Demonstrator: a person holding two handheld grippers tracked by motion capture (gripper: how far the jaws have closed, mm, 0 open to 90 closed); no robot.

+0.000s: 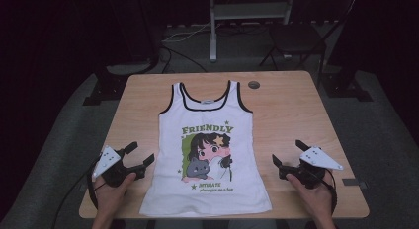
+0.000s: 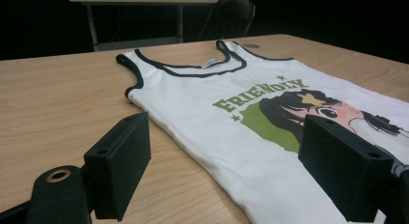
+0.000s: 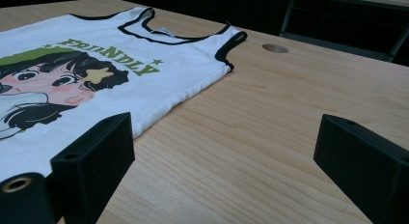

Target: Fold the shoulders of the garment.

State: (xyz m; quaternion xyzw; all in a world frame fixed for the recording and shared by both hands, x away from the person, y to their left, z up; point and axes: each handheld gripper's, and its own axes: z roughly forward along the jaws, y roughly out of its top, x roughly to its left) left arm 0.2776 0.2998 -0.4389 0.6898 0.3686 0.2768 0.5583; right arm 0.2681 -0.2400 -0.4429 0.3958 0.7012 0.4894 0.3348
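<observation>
Top spread flat on the bench, both tongs wide and empty, one at each side.

The top (image 1: 206, 155) lies face up mid-bench, hem at the near edge, likely smoothed for folding. Left gripper (image 1: 140, 154) waits just off its left side seam, right gripper (image 1: 287, 153) near its right; bare wood on both flanks and past the straps leaves room.

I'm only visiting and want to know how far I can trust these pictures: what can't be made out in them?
- High view: the small green line under the cartoon on the white sleeveless top with black trim is too small to read.
- Left gripper view: a black tong block hides part of the top's print; the bottom edge cuts off its hem.
- Right gripper view: the left edge cuts off the cartoon face.
- High view: darkness swallows the room behind the light wooden table.
</observation>
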